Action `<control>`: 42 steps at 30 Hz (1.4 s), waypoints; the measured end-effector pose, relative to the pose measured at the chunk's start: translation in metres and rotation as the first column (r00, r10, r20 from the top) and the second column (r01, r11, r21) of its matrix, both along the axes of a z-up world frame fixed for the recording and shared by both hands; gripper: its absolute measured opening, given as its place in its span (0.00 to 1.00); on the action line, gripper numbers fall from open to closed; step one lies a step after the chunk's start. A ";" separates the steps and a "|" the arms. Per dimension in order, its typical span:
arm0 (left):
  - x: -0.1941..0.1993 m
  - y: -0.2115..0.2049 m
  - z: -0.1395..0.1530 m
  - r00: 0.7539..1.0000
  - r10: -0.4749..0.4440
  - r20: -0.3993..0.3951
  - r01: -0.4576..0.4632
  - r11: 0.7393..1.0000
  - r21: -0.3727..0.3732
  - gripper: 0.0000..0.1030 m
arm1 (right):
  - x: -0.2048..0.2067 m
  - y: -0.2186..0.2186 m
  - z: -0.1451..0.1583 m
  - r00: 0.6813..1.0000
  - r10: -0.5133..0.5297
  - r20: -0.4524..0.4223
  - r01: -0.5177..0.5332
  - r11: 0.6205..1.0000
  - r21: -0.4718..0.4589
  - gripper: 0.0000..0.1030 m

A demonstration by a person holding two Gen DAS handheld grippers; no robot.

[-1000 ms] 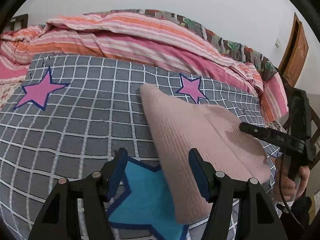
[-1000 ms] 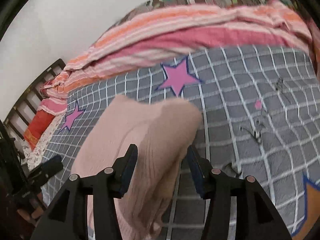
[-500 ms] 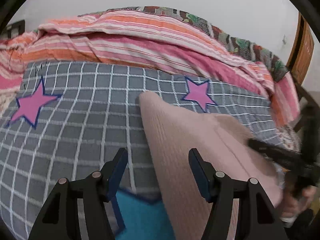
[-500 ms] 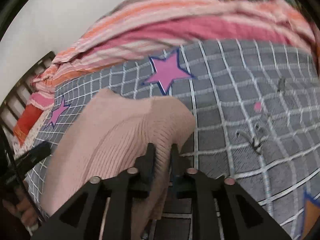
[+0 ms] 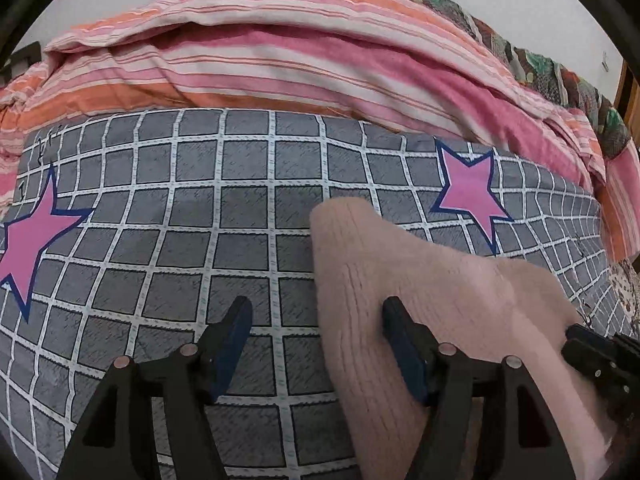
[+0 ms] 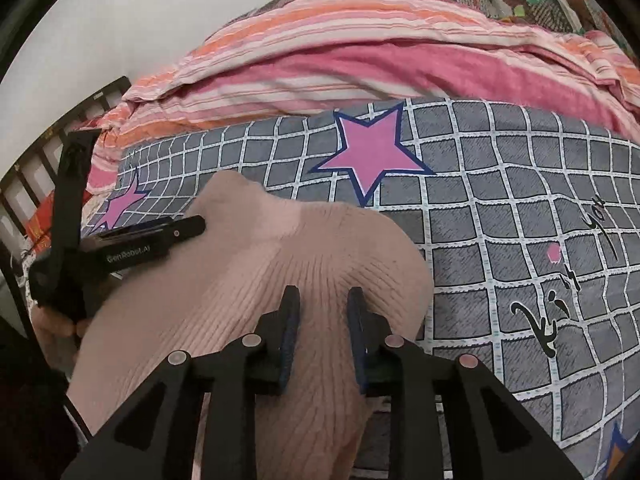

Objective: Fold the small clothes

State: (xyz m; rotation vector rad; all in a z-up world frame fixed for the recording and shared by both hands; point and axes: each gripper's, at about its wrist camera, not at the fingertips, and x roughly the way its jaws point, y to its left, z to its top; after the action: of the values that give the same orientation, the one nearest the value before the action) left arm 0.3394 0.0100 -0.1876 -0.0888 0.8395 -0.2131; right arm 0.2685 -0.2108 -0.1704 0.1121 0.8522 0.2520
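Note:
A pale pink ribbed knit garment (image 5: 420, 292) lies bunched on the grey checked bed cover (image 5: 200, 240). My left gripper (image 5: 316, 316) hovers over the garment's left edge with its jaws opening. That edge runs between the fingers, and the pads do not press on it. My right gripper (image 6: 323, 304) is shut on a raised ridge of the pink knit garment (image 6: 280, 264). In the right wrist view the left gripper (image 6: 188, 226) reaches in from the left over the cloth, held by a hand. The right gripper (image 5: 592, 356) shows at the lower right of the left wrist view.
A pink and orange striped duvet (image 5: 300, 60) is heaped along the far side of the bed. Pink stars (image 5: 472, 192) are printed on the cover. A dark slatted bed frame (image 6: 36, 160) stands at the left, and a wooden door (image 5: 630, 96) at the far right.
My right gripper closed on a fold of the pink garment. My left gripper slid forward along the garment's left edge, the blue star dropping out of view, and its jaws widened a little.

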 end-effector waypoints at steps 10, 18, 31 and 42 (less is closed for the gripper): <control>-0.040 -0.006 0.025 0.996 -0.082 0.038 0.084 0.995 -0.049 0.61 | 0.000 -0.009 -0.006 0.999 -0.044 0.008 0.044 0.999 0.018 0.22; -0.097 -0.023 0.023 0.992 -0.108 0.070 0.109 0.994 -0.013 0.61 | -0.015 -0.019 -0.002 0.997 -0.074 0.040 0.072 0.997 0.035 0.22; -0.130 -0.017 0.018 0.994 -0.061 0.088 0.067 0.996 -0.057 0.63 | -0.080 -0.030 0.009 0.987 -0.132 0.094 0.127 0.990 0.055 0.22; -0.143 -0.017 0.021 0.993 -0.045 0.111 0.049 0.998 -0.032 0.63 | -0.092 -0.010 0.013 0.985 -0.111 0.129 0.106 0.993 0.043 0.29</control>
State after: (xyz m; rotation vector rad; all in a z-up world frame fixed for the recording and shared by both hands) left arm 0.1967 -0.0065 -0.1665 -0.0894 0.7283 -0.2743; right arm 0.1767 -0.2208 -0.1574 0.1735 0.7089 0.1706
